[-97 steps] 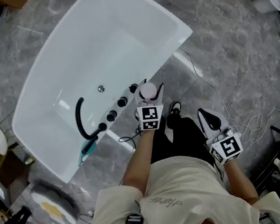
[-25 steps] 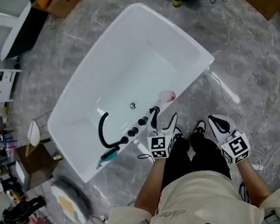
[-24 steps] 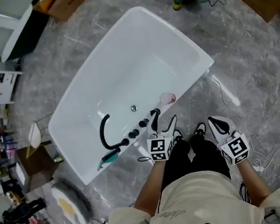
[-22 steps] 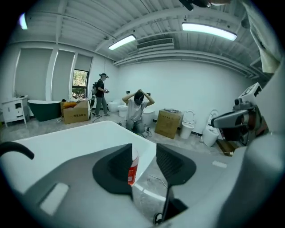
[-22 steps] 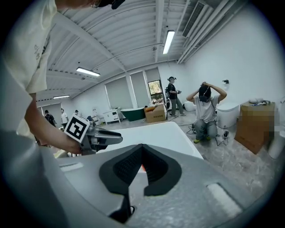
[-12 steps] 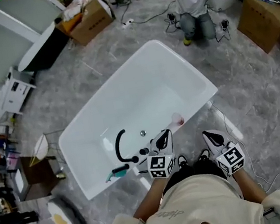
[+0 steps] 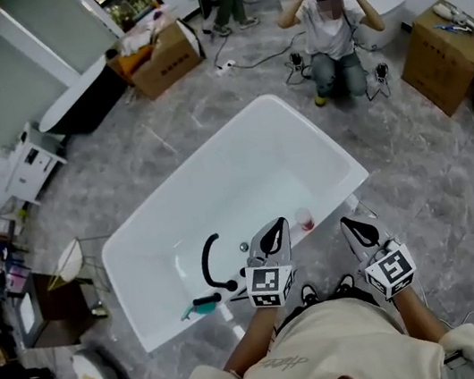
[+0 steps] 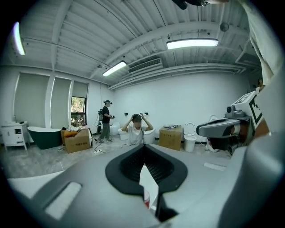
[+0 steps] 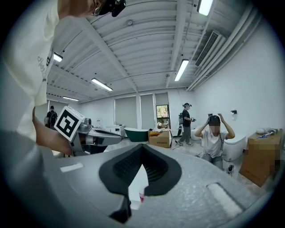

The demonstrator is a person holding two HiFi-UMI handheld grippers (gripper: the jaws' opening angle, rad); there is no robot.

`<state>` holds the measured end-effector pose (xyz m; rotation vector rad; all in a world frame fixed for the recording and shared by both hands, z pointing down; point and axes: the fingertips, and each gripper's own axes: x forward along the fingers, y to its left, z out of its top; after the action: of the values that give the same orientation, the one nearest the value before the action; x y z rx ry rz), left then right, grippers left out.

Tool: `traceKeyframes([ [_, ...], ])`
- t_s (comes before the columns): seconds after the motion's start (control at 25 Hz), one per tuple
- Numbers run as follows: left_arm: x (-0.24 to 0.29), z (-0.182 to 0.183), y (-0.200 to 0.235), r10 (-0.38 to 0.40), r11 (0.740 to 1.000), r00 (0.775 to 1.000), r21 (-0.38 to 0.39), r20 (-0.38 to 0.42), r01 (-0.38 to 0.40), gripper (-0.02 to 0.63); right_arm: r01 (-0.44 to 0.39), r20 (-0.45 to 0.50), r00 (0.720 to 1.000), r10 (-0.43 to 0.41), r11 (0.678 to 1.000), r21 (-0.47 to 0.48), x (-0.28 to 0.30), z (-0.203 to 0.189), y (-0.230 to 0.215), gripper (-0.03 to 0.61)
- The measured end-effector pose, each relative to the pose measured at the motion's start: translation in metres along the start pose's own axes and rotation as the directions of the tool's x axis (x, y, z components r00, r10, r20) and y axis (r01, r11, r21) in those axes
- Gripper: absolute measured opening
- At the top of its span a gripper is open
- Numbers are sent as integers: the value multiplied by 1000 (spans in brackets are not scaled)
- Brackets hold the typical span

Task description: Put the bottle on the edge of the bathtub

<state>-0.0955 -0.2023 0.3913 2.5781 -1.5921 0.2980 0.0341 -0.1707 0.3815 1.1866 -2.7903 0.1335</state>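
Your left claw (image 7: pixel 272 238) is closed and empty, and so is your right claw (image 7: pixel 356 231). The bottle (image 7: pixel 304 218) stands on the bathtub (image 7: pixel 339 191) edge just ahead, between them. Draw both straight back without brushing it.

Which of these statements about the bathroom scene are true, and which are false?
1. The bottle stands on the edge of the bathtub. True.
2. The left gripper has its fingers closed on the bottle. False: its fingers are shut on nothing, and the bottle stands apart from it.
3. A cardboard box sits on the floor beyond the bathtub. True.
4. The person beyond the bathtub is lying flat on the floor. False: that person crouches with both hands raised to the head.
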Motion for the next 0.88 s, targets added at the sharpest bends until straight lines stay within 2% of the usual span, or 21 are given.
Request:
traceKeyframes([
  [0.32,-4,8,3,12,1000,1000,-16,-13,-12,15,-6,44,999,7,1000,-20,-3,22,-5,0],
  [0.88,-6,5,10,-25,1000,998,-2,-50,25,17,8,35,999,-6,999,-41,-2,29,-4,0],
])
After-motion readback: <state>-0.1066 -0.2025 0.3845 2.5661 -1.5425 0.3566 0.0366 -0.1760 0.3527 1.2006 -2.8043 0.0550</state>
